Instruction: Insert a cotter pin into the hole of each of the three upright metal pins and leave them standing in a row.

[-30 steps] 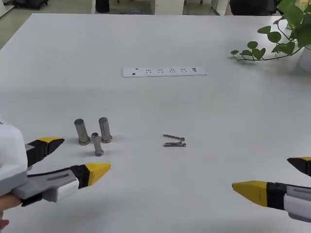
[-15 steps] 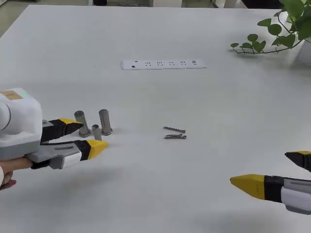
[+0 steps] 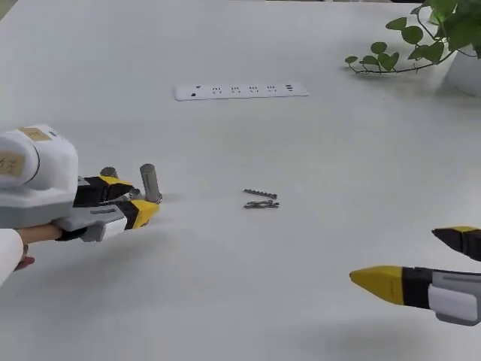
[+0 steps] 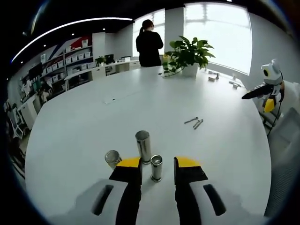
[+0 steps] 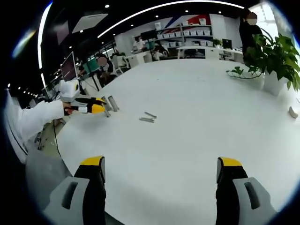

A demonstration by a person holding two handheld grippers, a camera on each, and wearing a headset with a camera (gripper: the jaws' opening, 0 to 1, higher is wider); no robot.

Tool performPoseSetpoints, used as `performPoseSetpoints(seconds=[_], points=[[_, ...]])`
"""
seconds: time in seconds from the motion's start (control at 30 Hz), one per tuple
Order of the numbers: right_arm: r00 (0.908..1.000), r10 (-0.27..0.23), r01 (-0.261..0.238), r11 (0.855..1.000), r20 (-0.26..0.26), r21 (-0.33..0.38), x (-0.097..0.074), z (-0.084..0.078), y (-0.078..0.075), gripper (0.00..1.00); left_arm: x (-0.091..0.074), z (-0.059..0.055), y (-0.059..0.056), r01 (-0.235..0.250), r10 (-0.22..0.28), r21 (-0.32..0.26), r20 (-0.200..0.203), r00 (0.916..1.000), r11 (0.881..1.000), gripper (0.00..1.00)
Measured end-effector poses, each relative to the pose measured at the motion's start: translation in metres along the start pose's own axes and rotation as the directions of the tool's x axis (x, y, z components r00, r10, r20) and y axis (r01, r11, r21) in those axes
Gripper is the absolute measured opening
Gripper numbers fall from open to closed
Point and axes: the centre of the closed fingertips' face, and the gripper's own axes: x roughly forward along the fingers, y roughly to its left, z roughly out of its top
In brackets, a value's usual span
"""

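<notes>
Three upright metal pins stand close together at the table's left. In the left gripper view the short pin point(image 4: 156, 168) stands between the jaws of my left gripper point(image 4: 157, 164), which is open with a small gap on each side. The tall pin point(image 4: 144, 146) and another pin point(image 4: 112, 158) stand just beyond. In the head view the left gripper point(image 3: 124, 197) hides part of the group, though the tall pin point(image 3: 149, 183) is visible. Two cotter pins point(image 3: 261, 199) lie flat at the table's middle. My right gripper point(image 3: 417, 259) hovers wide open at the near right, holding nothing.
A white power strip point(image 3: 240, 91) lies farther back on the table. A potted plant point(image 3: 428, 34) stands at the far right corner. Beyond the table's far end a person point(image 4: 149, 44) is standing. Bare tabletop point(image 3: 316, 248) separates the two grippers.
My left gripper has moved forward to the pin group, and its jaws now straddle the short pin. The right gripper has stayed about where it was. The head camera shifted.
</notes>
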Motion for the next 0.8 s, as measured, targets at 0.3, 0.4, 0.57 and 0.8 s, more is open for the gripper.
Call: performPoseSetpoints(seconds=[0.3,0.4,0.57,0.8], points=[[0.9999,-0.014,0.014,1.0,-0.004,0.012,-0.002,-0.004,-0.003,0.97,-0.002,-0.004,-0.004,0.055,-0.055,0.097,-0.005,0.9985,0.994,0.06],[0.9999,-0.016,0.016,1.0,-0.004,0.013,-0.003,-0.004,-0.003,0.97,-0.005,0.003,-0.008,0.053,-0.059,0.249,0.017,0.9981,0.967,0.06],[0.9999,-0.013,0.013,1.0,-0.007,0.01,-0.001,-0.005,-0.001,0.97,-0.017,0.021,-0.042,0.164,-0.188,0.237,0.08,0.979,0.957,0.05],[1.0,-0.002,0.002,1.0,-0.003,0.0,-0.002,-0.007,0.004,0.97,-0.026,0.029,-0.09,0.282,-0.314,0.257,0.093,0.945,0.924,0.06]])
